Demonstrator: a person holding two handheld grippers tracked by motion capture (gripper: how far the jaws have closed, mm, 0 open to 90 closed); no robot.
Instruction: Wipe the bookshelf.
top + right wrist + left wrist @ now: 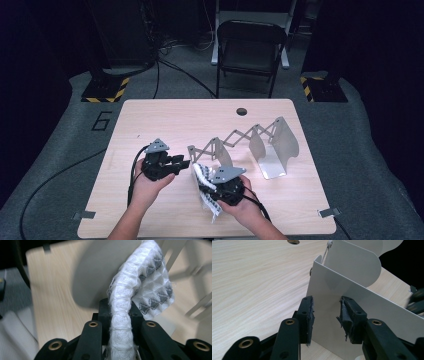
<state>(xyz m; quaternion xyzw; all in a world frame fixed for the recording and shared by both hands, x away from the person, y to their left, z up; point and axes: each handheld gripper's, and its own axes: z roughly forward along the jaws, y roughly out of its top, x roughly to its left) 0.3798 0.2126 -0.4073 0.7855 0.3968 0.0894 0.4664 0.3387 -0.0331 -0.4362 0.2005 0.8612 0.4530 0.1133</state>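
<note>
Right gripper [209,186] clamped on folded white cloth [204,181], just beside expandable rack [260,145]'s near end plate. Left gripper [184,162] parted, empty, facing that plate. Cloth not yet slotted into rack; judged early.

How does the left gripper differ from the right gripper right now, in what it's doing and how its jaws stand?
The left gripper has its jaws apart in front of a white divider panel of the folding rack, while the right gripper is shut on a white quilted cloth. The left gripper grips nothing; the right gripper carries the cloth upright beside a panel. Both are black, hand-held, and close to the rack's near end.
</note>
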